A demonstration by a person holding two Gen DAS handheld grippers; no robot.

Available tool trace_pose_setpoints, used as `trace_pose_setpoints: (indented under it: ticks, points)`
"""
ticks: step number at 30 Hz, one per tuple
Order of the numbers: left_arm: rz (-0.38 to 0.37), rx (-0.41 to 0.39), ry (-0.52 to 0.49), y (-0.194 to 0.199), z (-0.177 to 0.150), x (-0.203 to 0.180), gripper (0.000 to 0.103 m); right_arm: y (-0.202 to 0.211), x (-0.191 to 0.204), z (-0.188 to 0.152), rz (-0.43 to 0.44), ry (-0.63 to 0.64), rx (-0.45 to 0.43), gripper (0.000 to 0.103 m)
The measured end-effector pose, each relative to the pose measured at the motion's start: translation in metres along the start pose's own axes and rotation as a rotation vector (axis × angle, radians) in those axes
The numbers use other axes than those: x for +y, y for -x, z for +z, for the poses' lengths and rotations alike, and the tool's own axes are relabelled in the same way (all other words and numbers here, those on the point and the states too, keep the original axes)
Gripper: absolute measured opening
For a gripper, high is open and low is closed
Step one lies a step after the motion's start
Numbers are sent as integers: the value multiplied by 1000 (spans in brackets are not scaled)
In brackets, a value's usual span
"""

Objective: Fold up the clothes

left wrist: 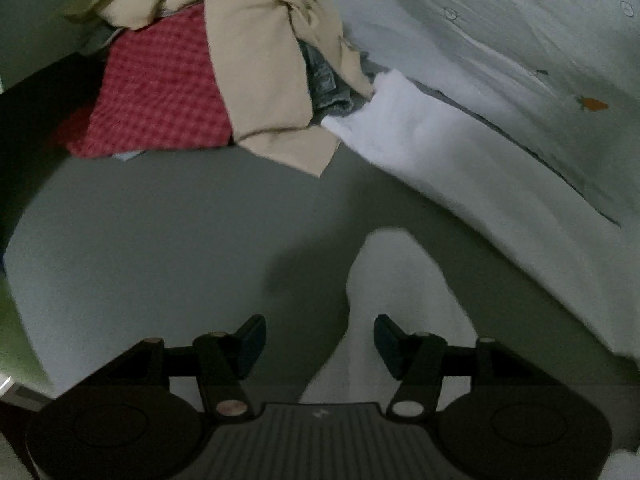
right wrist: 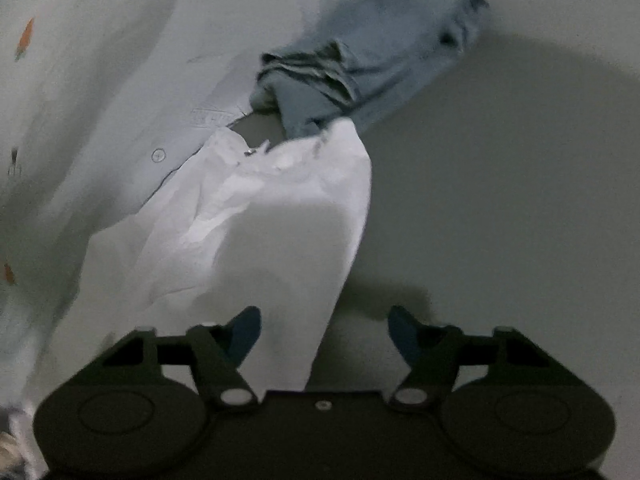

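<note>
In the left wrist view the left gripper [left wrist: 320, 334] stands with jaws wide and empty over the near end of a white garment [left wrist: 400, 280] lying on the grey bedsheet [left wrist: 160, 240]; closing here could pinch the sheet along with the cloth, or catch one layer only. Far left, a heap with a beige garment [left wrist: 256, 80] over a red checked cloth [left wrist: 160, 92] crowds the folding space. In the right wrist view the right gripper [right wrist: 324, 330] also gapes empty above the white garment [right wrist: 260, 220], whose edge may slip; a blue garment [right wrist: 360, 64] and a carrot-print quilt [right wrist: 100, 80] lie close beyond.
</note>
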State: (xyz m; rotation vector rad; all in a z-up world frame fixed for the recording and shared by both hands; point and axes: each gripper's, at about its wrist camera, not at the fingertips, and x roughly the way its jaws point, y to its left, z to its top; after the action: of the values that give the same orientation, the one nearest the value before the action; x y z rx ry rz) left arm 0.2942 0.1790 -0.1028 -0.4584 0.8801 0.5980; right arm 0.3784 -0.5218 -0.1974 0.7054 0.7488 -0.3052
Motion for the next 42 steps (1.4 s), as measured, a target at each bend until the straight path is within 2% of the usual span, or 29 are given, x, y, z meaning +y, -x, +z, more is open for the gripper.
trace_pose_setpoints:
  ticks: [2, 6, 10, 15, 16, 17, 18, 19, 20, 21, 23, 24, 26, 30, 34, 36, 39, 42]
  points:
    - [-14, 5, 57, 10, -9, 6, 61, -2, -3, -1, 25, -37, 20, 67]
    - [-93, 7, 201, 12, -8, 12, 61, -12, -3, -1, 46, -41, 46, 67]
    - [-169, 17, 290, 3, 2, 5, 70, -26, -3, 2, 67, -87, 67, 69]
    - [-165, 92, 336, -29, 16, -7, 71, -35, 3, 8, 96, -127, 64, 69]
    - [-170, 112, 341, -35, 17, -9, 71, -38, 5, 9, 117, -143, 71, 66]
    - [-169, 129, 341, -42, 16, -12, 65, -42, 8, 10, 136, -162, 77, 65]
    - [-159, 136, 341, -46, 16, -14, 56, -45, 11, 10, 144, -169, 78, 57]
    - [-160, 135, 343, -50, 15, -17, 35, -47, 16, 11, 135, -160, 73, 38]
    - [-177, 133, 355, -51, 15, -17, 19, -48, 21, 12, 126, -151, 68, 27]
    - [-187, 120, 355, -49, 20, -19, 14, -45, 25, 14, 124, -144, 52, 6]
    - [-200, 88, 347, -42, 32, -24, 6, -37, 33, 19, 143, -138, 8, 4]
    - [-205, 63, 337, -37, 40, -26, 5, -30, 38, 23, 160, -131, -20, 3]
    - [-224, -25, 339, -17, 63, -27, 5, -14, 48, 35, 196, -118, -80, 3]
    - [-343, -208, 360, 29, 117, -24, 5, 20, 65, 59, 296, -123, -182, 3]
    - [-427, -428, 295, 94, 169, -27, 4, 45, 80, 75, 385, -141, -240, 3]
    - [-469, -534, 279, 129, 180, -23, 4, 56, 85, 77, 418, -155, -256, 3]
    - [-490, -635, 261, 165, 176, -14, 4, 68, 87, 73, 441, -143, -277, 3]
    - [-447, -636, 242, 172, 156, -2, 4, 75, 81, 60, 380, -100, -284, 3]
